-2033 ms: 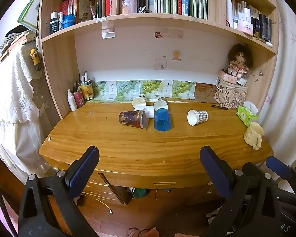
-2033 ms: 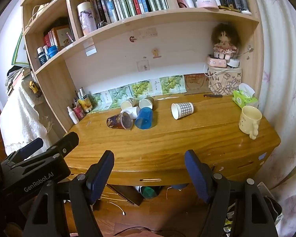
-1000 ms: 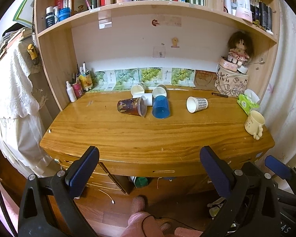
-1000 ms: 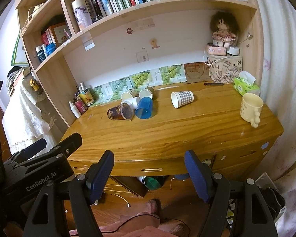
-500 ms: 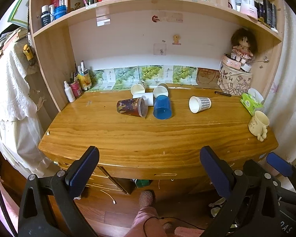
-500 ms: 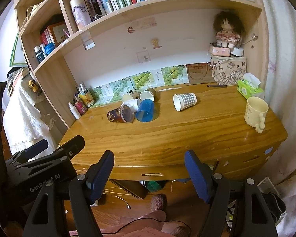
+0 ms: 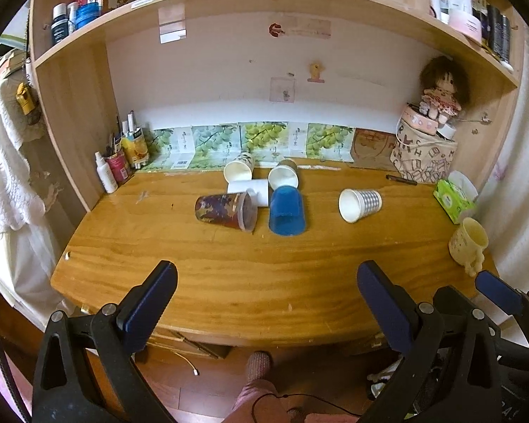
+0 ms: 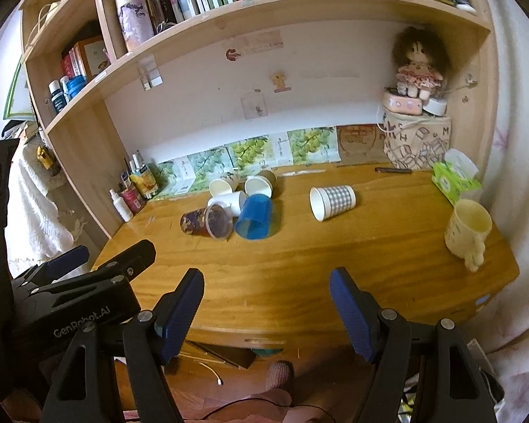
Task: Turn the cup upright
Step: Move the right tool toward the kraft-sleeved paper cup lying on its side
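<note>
Smooth translucent blue cup lies sideways on grained wooden desk.

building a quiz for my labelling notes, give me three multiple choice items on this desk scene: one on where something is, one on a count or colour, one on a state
1. Where is the checked paper cup?
A. Alone, to the right of the cup cluster
B. Inside the blue cup
C. On the shelf

2. How many cups lie tipped on the wooden desk?
A. Three
B. Six
C. Nine

3. How do the two grippers stand?
A. Both open, holding nothing
B. Left shut on a cup
C. Right shut on the mug

Answers:
1 A: it lies apart from the translucent blue plastic cup.
2 B: checked, blue, dark patterned cup and three white ones; the cream ceramic mug stands upright.
3 A: left gripper and right gripper show wide gaps.
</note>
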### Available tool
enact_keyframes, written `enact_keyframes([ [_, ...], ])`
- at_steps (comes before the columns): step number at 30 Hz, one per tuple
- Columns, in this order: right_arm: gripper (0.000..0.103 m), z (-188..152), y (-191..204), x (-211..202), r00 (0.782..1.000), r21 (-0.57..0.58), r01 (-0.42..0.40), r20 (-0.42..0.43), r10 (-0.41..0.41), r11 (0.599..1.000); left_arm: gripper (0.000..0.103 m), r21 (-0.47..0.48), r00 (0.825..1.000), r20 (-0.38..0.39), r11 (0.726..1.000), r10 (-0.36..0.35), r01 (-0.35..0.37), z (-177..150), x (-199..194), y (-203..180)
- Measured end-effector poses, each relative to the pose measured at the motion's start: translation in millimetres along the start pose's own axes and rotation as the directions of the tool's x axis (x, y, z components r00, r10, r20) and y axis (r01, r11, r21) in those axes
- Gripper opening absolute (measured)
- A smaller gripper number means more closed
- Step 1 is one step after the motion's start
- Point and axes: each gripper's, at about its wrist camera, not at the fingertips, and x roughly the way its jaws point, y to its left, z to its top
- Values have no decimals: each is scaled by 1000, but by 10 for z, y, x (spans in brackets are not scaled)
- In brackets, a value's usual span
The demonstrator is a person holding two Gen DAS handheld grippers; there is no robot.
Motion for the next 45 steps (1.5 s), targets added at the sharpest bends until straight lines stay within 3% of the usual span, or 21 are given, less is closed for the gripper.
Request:
enact_keyframes([
  [18, 75, 838, 311, 772, 999, -99, -35, 31, 38, 994, 102, -65, 999, 26, 997, -35, 37, 828, 706, 363],
  [27, 75, 1150, 496, 1282, 997, -192, -74, -34, 69, 979, 102, -95, 999, -39, 995, -27, 23, 1060, 1158, 579],
  [33, 75, 1375, 552, 1699, 996, -313, -45, -82, 21, 949, 102, -113, 994, -98, 993, -47, 36, 1163, 1470, 735],
  [40, 75, 1571, 617, 2208, 993, -520, -8, -108, -57, 854, 102, -142, 971, -214, 987, -110, 81, 1228, 1884, 852],
  [45, 75, 1581, 720, 2570, 988, -731, -6, -111, -111, 683, 102, -177, 949, -265, 976, -170, 125, 1257, 2144, 950],
])
